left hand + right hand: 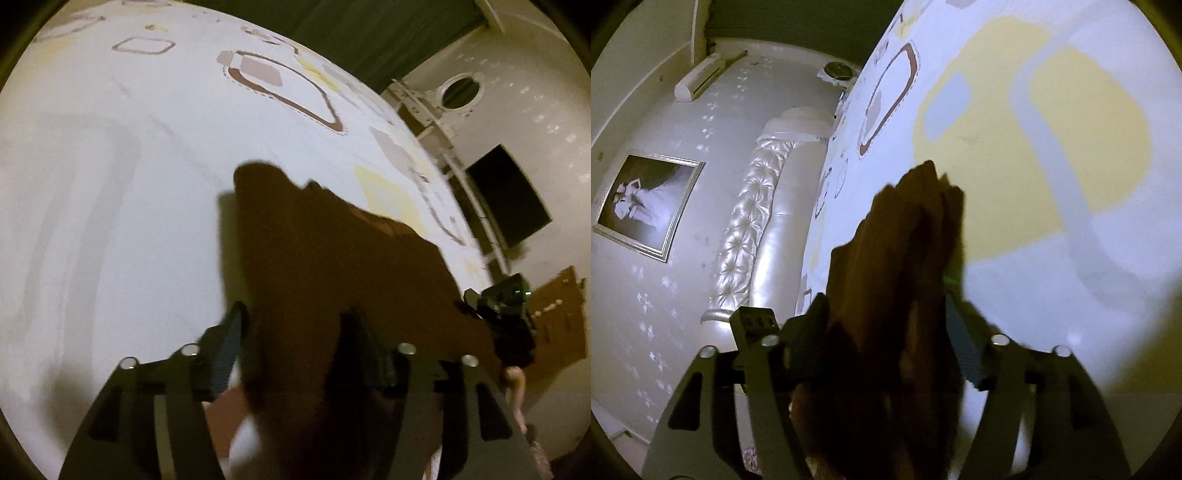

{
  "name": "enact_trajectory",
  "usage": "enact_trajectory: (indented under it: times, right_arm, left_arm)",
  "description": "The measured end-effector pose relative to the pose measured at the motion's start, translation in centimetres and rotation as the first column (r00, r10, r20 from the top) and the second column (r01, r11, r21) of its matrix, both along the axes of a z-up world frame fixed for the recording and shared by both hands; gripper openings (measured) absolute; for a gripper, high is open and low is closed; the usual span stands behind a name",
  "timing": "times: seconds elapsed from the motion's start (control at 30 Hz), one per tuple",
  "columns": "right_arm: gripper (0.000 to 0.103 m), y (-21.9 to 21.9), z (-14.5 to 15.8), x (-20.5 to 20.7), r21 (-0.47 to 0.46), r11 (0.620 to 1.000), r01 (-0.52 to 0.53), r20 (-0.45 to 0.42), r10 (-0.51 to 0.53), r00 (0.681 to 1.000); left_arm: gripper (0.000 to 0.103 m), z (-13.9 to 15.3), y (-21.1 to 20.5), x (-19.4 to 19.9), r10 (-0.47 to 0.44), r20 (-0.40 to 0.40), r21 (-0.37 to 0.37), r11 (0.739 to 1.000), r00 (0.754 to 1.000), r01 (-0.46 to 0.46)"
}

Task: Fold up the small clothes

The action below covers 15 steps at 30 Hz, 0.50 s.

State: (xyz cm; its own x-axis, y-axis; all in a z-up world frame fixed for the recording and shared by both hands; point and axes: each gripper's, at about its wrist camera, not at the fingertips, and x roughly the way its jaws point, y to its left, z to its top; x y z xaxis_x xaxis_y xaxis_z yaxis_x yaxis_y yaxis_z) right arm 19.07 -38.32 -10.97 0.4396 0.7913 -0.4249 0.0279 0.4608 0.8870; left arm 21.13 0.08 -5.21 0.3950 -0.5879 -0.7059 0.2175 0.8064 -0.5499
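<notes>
A dark brown garment [325, 258] lies on the white patterned bed sheet [110, 184], stretching from the middle of the left wrist view towards the camera. My left gripper [295, 314] stands open over its near edge; the cloth runs between the fingers [229, 339] without being pinched. My right gripper [506, 314] shows at the garment's right end. In the right wrist view the brown garment [905, 258] is bunched in upright folds between the spread fingers [964, 343] of my right gripper [886, 301], which is open. A green light glows at the cloth's far edge.
The sheet [1052, 147] carries yellow and brown shapes. A padded white headboard [768, 221] runs along the bed's side, with a framed picture [650, 203] on the wall. A dark screen [509, 195] and a brown board [561, 314] are beyond the bed's right edge.
</notes>
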Motion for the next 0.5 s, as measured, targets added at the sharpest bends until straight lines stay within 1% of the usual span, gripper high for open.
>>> enact_trajectory:
  times: [0.03,0.07,0.23,0.27,0.4,0.5]
  right_arm:
    - [0.071,-0.6,0.3,-1.1,-0.007,1.0,0.006,0.004,-0.006,1.0]
    - [0.072,-1.0,0.4,-2.1,-0.015,1.0,0.014,0.006,-0.014,1.0]
    - [0.075,-1.7,0.8,-6.4,-0.021,0.999,0.039,0.0,-0.039,0.999]
    - [0.076,-1.5,0.8,-7.4,-0.019,0.999,0.039,-0.001,-0.039,0.999]
    - [0.079,-0.3,0.7,-9.1,-0.006,1.0,0.029,0.001,-0.029,1.0]
    - [0.081,1.4,0.6,-9.4,-0.003,1.0,-0.004,0.007,0.004,1.0]
  left_arm:
    - [0.068,0.0,0.4,-0.8,-0.003,-0.005,-0.012,1.0,1.0,0.003]
    - [0.07,0.0,0.9,-1.6,-0.008,-0.011,-0.027,1.0,1.0,0.007]
    - [0.074,-0.8,3.2,-6.1,-0.018,-0.067,-0.122,0.992,0.998,0.01]
    - [0.074,-1.1,3.5,-6.9,-0.019,-0.084,-0.153,0.988,0.996,0.006]
    - [0.076,-1.6,3.4,-8.3,-0.005,-0.123,-0.232,0.972,0.992,-0.024]
    - [0.077,-1.7,2.4,-8.5,-0.017,-0.135,-0.258,0.966,0.991,-0.019]
